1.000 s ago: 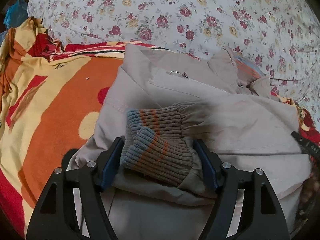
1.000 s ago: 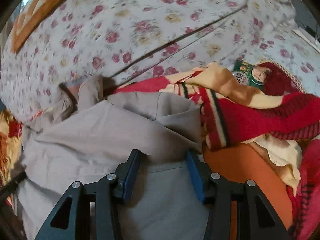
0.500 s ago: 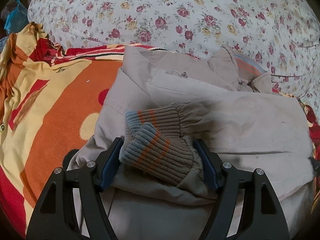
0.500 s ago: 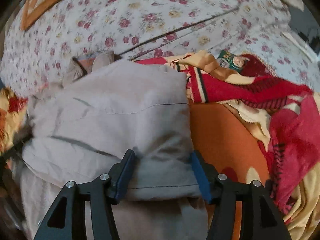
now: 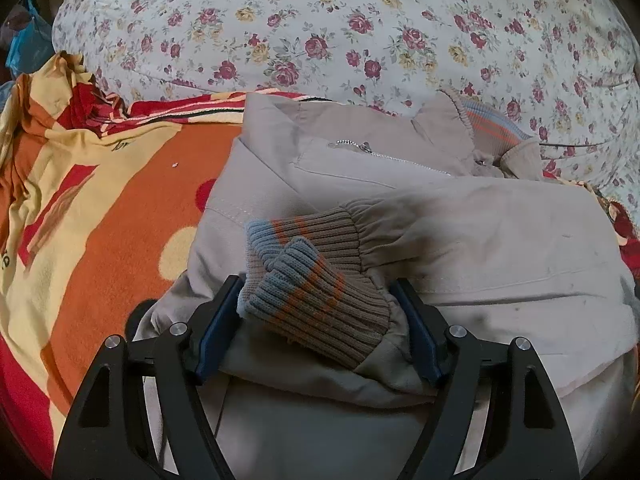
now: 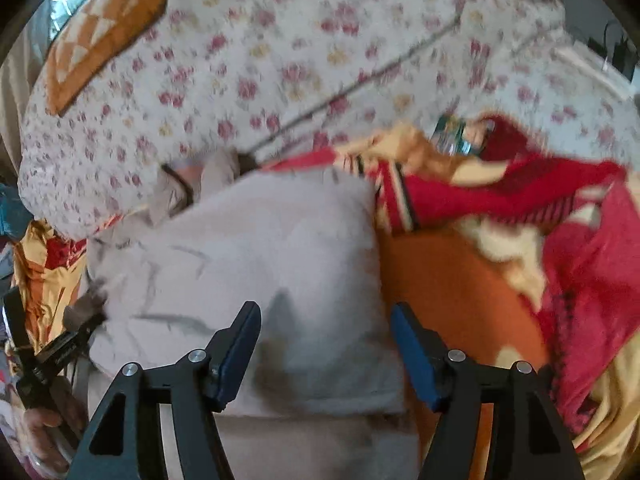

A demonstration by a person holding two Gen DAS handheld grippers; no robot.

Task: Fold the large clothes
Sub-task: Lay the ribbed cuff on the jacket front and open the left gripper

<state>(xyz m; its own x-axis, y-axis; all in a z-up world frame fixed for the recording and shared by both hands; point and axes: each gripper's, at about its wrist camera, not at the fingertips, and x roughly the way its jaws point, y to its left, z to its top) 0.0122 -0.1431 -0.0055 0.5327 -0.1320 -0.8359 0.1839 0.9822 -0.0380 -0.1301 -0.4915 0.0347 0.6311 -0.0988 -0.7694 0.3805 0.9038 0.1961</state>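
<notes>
Right gripper (image 6: 324,350) has let go — jaws apart over folded jacket (image 6: 256,280); left gripper (image 5: 316,328) still straddles cuff (image 5: 316,304), unclamped — fold nearly done.

The jacket (image 5: 500,236) is a beige woven cloth, matt and smooth, a little smudged in places. Its cuffs (image 5: 316,276) are thick ribbed knit, rough to the eye, brown with grey and orange bands. A thin metal zipper (image 5: 372,152) glints on the chest. The blanket (image 5: 104,216) beneath looks like soft, fuzzy fleece in orange, yellow and red. The flowered quilt (image 5: 360,28) behind is a flat printed cotton. The left tongs (image 5: 316,334) are matt black plastic with blue pads (image 5: 218,334) and shiny metal screws, as are the right tongs (image 6: 326,350).
</notes>
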